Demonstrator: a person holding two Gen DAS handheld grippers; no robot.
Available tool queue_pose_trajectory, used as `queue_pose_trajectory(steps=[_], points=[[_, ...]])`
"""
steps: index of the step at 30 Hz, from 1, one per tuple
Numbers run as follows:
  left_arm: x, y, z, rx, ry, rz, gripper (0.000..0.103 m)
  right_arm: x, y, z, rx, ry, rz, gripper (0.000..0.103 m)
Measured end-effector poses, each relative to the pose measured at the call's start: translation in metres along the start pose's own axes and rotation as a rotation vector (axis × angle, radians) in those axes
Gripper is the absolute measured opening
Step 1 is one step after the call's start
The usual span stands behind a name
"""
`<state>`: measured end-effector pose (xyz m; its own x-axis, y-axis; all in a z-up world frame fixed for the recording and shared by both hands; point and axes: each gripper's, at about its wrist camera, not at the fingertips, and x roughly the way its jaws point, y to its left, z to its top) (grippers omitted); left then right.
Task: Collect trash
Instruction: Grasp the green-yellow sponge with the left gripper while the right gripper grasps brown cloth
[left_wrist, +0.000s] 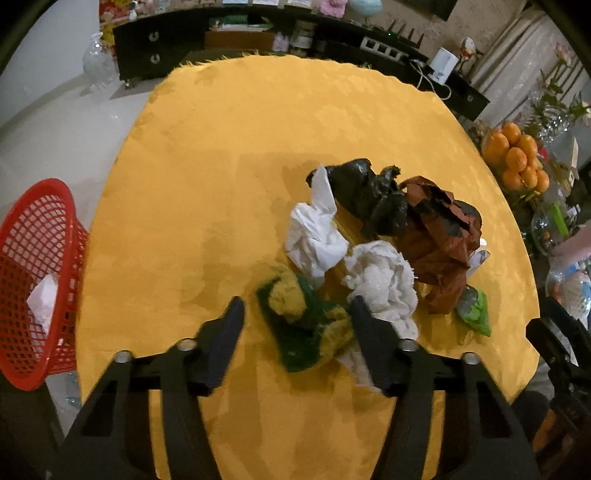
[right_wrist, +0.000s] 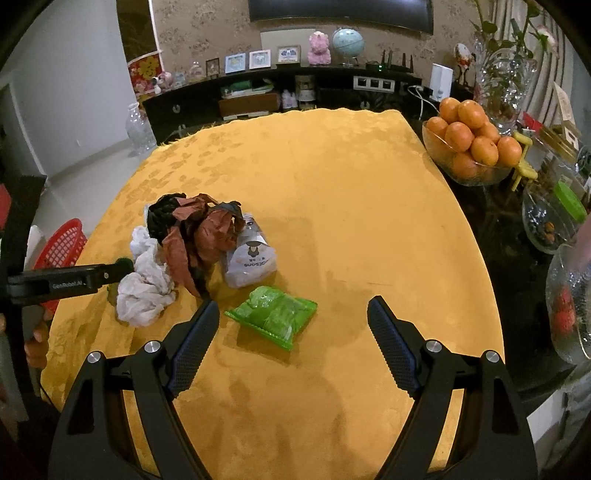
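The left tool (left_wrist: 295, 314) is spread wide, its fingers on either side of a green and yellow sponge (left_wrist: 306, 325) lying on the yellow-clothed desk (left_wrist: 221, 147); neither finger clearly presses it. The right finger lies against a crumpled white cloth (left_wrist: 384, 284) just right of the sponge.

The right tool (right_wrist: 293, 314) is also spread wide and holds nothing, low over the desk with a green plastic packet (right_wrist: 275, 315) lying between and just beyond its fingertips.

Farther on sits the rest of the pile: a crumpled white tissue (left_wrist: 317, 232) touching the sponge's far side, a brown paper wad (left_wrist: 439, 236) to the right, and a black plastic bag (left_wrist: 365, 192) behind them. In the right wrist view a white printed bag (right_wrist: 251, 258) lies against the brown wad, just beyond the green packet.

Off the desk's left edge stands a red mesh basket (left_wrist: 22, 280) with a white tissue piece (left_wrist: 44, 299) inside. Far right, a glass bowl of oranges (right_wrist: 469, 140) stands beside the desk.
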<state>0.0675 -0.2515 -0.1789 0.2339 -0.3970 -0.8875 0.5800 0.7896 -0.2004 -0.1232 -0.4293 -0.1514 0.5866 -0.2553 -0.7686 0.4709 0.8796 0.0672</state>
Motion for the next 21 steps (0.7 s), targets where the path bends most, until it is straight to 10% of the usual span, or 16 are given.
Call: queue_pose_trajectory(steps=[21], points=[[-0.05,0.023,-0.022,0.026,-0.114,0.081,0.038,0.0,0.027,0.015,-0.077,-0.021,0.017,0.08]])
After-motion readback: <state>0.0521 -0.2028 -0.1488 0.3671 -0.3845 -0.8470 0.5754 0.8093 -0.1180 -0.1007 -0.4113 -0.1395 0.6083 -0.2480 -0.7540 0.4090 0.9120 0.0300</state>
